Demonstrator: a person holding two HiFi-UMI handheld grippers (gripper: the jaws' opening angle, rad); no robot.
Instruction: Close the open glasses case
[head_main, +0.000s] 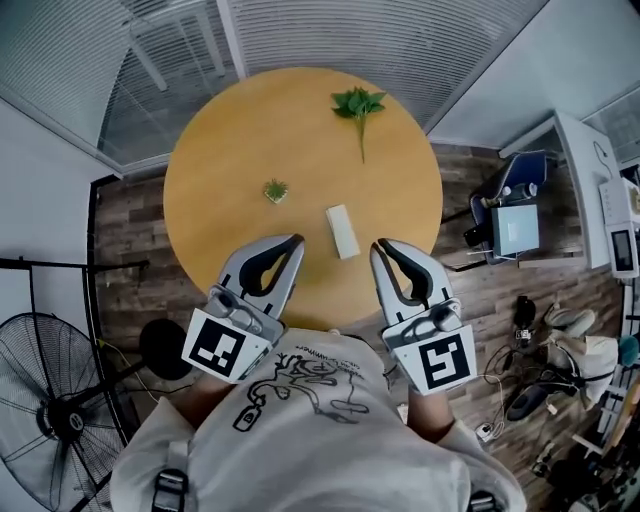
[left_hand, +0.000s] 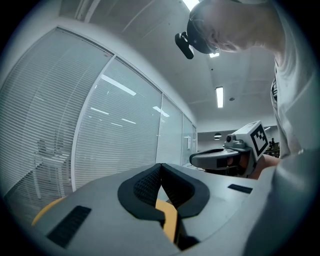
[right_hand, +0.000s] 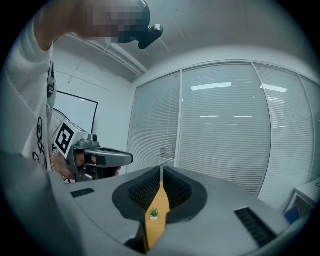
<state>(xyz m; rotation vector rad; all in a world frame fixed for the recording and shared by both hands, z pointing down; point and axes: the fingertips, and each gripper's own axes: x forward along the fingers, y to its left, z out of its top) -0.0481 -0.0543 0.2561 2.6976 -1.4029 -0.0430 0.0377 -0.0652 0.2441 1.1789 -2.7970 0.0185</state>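
A white oblong glasses case (head_main: 341, 231) lies flat on the round wooden table (head_main: 230, 130), near its front edge. From above I cannot tell whether its lid is up. My left gripper (head_main: 297, 239) hovers just left of the case and my right gripper (head_main: 379, 244) just right of it, both pointing across the table. In the left gripper view the left gripper (left_hand: 160, 166) has its jaws meeting at the tip with nothing between them. The right gripper (right_hand: 161, 169) is likewise shut and empty. The case is hidden in both gripper views.
A small potted plant (head_main: 276, 190) stands mid-table, also showing as the plant (right_hand: 154, 213) through the right jaws. A green sprig (head_main: 358, 105) lies at the far side. A floor fan (head_main: 50, 400) stands at the left; a monitor (head_main: 517, 228), cables and shoes clutter the right floor.
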